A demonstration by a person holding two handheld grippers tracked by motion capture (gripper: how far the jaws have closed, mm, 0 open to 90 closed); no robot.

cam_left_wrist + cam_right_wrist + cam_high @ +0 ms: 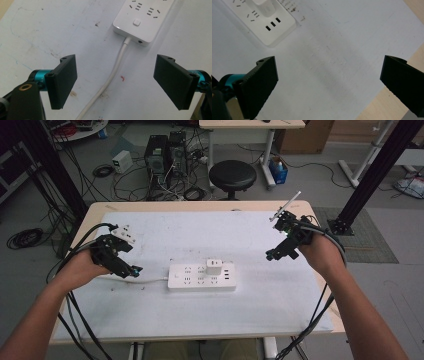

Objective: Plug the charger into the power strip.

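- The left gripper (131, 269) sits left of the flat white plastic power strip (201, 276), near the end where the strip's white round cable (110, 77) comes out. Its fingers (62, 81) stand spread wide with nothing pinched; in the left gripper view the cable runs on the tabletop between them.
- The power strip lies flat at the middle of the white-covered tabletop (165, 315), long side across, its square push button (136, 22) at the cable end.
- A small white cube-shaped charger (214, 267) is plugged upright into the strip, toward its right end and beside the USB slots (272, 24).
- The right gripper (272, 254) hangs above the tabletop, well right of the strip and higher, fingers (259, 85) spread wide and empty.
- The step in hand looks like pulling the charger out. To do it well, the left gripper should press down on the strip's cable end, clear of the button, so the strip cannot lift or slide.
- The right gripper should come over the charger, pinch its two flat sides squarely and low, then pull straight up without rocking.
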